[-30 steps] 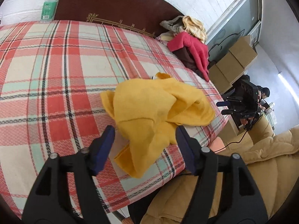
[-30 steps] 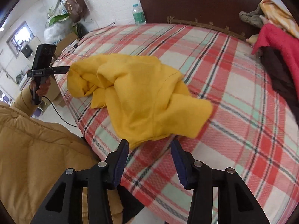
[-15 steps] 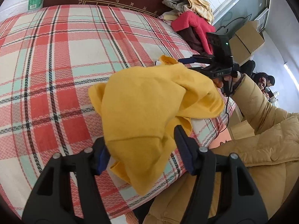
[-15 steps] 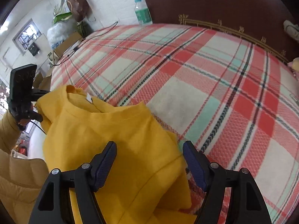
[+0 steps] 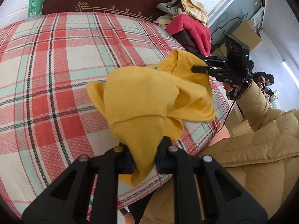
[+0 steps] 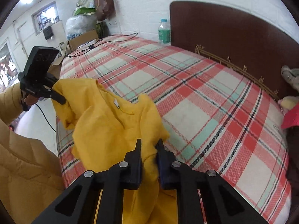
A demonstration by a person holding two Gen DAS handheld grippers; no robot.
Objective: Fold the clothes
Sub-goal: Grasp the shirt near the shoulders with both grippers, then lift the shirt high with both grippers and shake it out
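Observation:
A crumpled yellow garment point(image 5: 149, 93) lies at the near edge of the plaid bed point(image 5: 56, 65). My left gripper point(image 5: 145, 147) has a bunched fold of it between its fingers, and the jaws are closing with the pads pressing the cloth. In the right wrist view the yellow garment point(image 6: 115, 127) shows its collar and label, and my right gripper point(image 6: 149, 146) is also closing, pinching a fold. Each gripper shows in the other's view: the right gripper point(image 5: 200, 63) at the garment's far side, the left gripper point(image 6: 60, 99) at its left edge.
A pile of clothes with a red top point(image 5: 192, 29) sits at the bed's far right corner. A water bottle point(image 6: 164, 31) stands beside the dark headboard point(image 6: 233, 33). A cable point(image 6: 104, 41) lies on the far corner. The person's tan puffy jacket point(image 5: 252, 158) is close by, with cardboard boxes point(image 5: 246, 35) behind.
Both grippers went from wide open to closed on folds of the yellow garment. The right gripper swung over to the garment's collar side, and the cloth is bunched up higher.

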